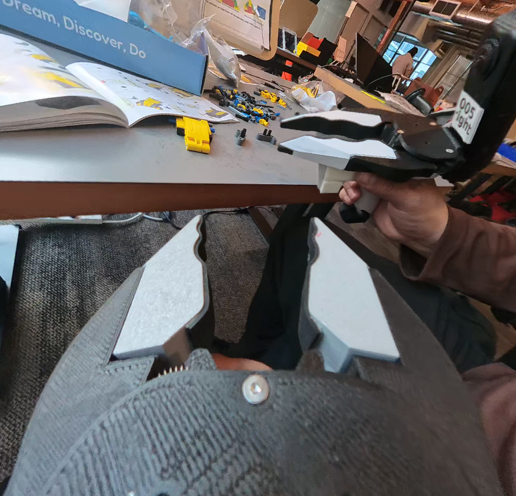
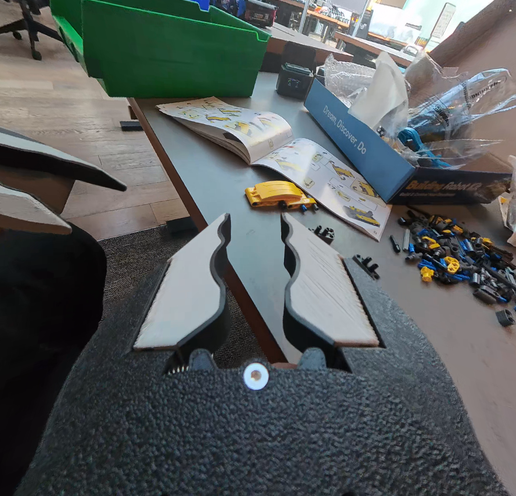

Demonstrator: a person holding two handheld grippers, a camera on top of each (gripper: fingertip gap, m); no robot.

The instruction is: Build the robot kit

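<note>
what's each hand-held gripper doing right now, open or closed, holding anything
left hand-held gripper: open, empty, below the table edge.
right hand-held gripper: open, empty, over the table edge.

A white line of lettering runs along the long side of the blue box point(image 1: 111, 44) on my table, and its dark end panel point(image 2: 446, 188) carries yellow and white lettering. A white label point(image 1: 467, 117) with black characters is stuck on the body of my right gripper point(image 1: 280, 136). The open instruction booklet point(image 2: 307, 175) has small printed step marks, too fine to make out. Behind the box stands a poster point(image 1: 240, 8) with coloured brick drawings and lines of print. The clear plastic bags point(image 2: 474, 91) in the box bear dark print.
</note>
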